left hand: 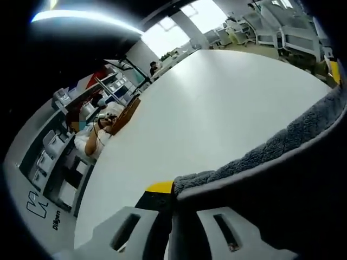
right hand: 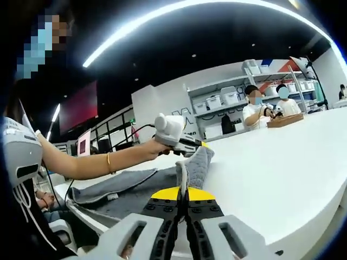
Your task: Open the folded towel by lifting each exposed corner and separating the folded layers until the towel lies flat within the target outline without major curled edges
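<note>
A soft, thick grey towel [right hand: 198,162] hangs limp off the white desk [right hand: 282,157], pinched at a raised edge by both grippers. The right gripper [right hand: 183,197] has its jaws closed on a fold at the yellow tips, while the left gripper [right hand: 187,142], held in a person's hand [right hand: 154,146], grips the upper edge just beyond. The cloth looks light and floppy, best taken at a corner.

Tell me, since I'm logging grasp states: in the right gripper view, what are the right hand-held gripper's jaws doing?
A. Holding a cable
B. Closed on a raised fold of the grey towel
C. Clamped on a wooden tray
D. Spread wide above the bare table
B: the right hand-held gripper has its yellow-tipped jaws closed together on an upright fold of the grey towel, which rises above the white table.
</note>
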The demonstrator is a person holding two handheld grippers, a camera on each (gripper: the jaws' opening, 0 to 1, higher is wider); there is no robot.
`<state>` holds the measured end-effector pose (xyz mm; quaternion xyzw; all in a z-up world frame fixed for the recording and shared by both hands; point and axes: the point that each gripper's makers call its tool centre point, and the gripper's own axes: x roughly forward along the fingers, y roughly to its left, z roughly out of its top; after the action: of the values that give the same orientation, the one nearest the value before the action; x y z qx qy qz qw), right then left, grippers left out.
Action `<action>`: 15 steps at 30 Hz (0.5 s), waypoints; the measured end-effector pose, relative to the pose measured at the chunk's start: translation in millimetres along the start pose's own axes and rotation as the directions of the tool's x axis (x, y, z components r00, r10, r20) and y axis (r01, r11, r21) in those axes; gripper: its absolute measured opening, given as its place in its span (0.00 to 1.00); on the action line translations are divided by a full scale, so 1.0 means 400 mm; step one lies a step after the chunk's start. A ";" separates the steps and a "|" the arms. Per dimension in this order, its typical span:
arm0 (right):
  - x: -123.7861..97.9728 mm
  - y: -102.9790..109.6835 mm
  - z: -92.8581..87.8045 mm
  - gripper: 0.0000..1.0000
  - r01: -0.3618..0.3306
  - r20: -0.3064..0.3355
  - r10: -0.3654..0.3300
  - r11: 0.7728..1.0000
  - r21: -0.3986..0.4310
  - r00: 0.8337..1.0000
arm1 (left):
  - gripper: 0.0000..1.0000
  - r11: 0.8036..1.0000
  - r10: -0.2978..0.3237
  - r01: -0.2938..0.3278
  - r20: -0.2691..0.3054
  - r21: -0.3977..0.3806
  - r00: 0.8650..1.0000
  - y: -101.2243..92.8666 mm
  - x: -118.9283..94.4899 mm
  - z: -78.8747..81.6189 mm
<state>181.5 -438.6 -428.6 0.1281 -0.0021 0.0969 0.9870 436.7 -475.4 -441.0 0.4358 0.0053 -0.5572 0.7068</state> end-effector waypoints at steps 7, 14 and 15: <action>-0.004 -0.016 -0.014 0.00 0.018 -0.003 -0.018 0.999 0.034 1.000 | 0.03 0.999 -0.036 0.037 -0.038 0.023 0.999 -0.013 0.017 0.001; -0.011 -0.026 -0.015 0.00 0.031 0.002 -0.031 0.998 0.050 1.000 | 0.13 0.999 -0.031 0.032 -0.069 0.021 0.997 -0.001 0.026 -0.007; -0.012 -0.028 -0.017 0.00 0.034 -0.003 -0.033 0.998 0.054 0.999 | 0.15 1.000 -0.024 0.025 -0.072 0.017 0.997 0.009 0.030 -0.006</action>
<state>178.8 -448.3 -438.3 0.1549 0.0036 0.0804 0.9846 445.4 -483.4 -446.2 0.4618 0.0309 -0.5498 0.6954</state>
